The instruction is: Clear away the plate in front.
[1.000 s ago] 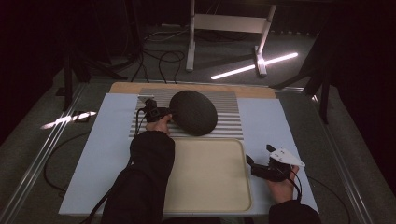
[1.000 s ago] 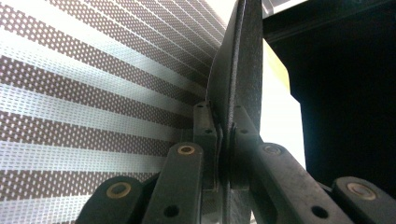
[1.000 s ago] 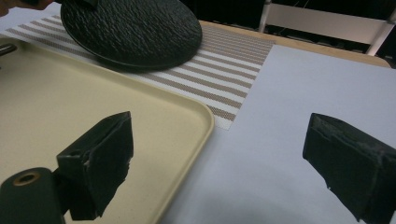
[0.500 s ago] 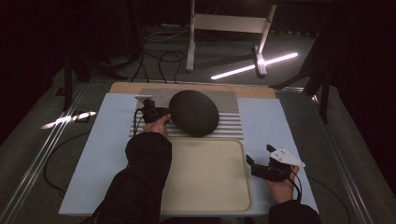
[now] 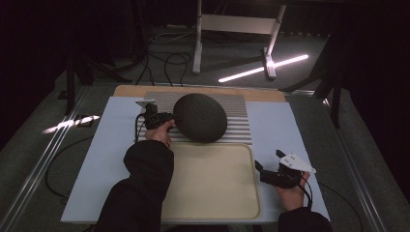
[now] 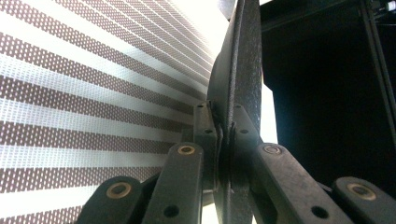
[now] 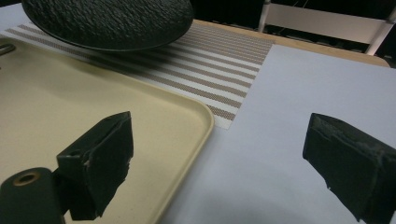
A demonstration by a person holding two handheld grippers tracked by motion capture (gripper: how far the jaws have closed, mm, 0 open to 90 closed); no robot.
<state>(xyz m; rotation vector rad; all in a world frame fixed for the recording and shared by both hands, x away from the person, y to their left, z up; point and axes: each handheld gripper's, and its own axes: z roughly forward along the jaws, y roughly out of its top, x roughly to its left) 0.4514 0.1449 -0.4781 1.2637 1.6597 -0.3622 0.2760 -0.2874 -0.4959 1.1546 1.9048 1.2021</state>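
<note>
A dark, rough-textured round plate [image 5: 200, 117] hangs tilted over the striped placemat [image 5: 239, 111], raised off it. My left gripper [image 5: 167, 119] is shut on the plate's left rim; in the left gripper view the jaws pinch the thin edge of the plate [image 6: 243, 70] with the placemat [image 6: 93, 93] behind. My right gripper [image 5: 269, 159] rests open at the right edge of the beige tray [image 5: 212, 193], nothing between its jaws. From the right gripper [image 7: 219, 158] I see the tray [image 7: 56, 98], the plate [image 7: 107, 21] and the placemat [image 7: 224, 60].
A pale blue cover [image 5: 106, 145] lies over the table, with a wooden strip [image 5: 261, 94] along the far edge. Behind the table stand a white metal frame [image 5: 232, 24] and floor cables [image 5: 159, 58]. A person's dark sleeve [image 5: 145, 179] crosses the tray's left side.
The plate, held in the left gripper, has shifted slightly to the right and risen a little. The right gripper has stayed where it was.
</note>
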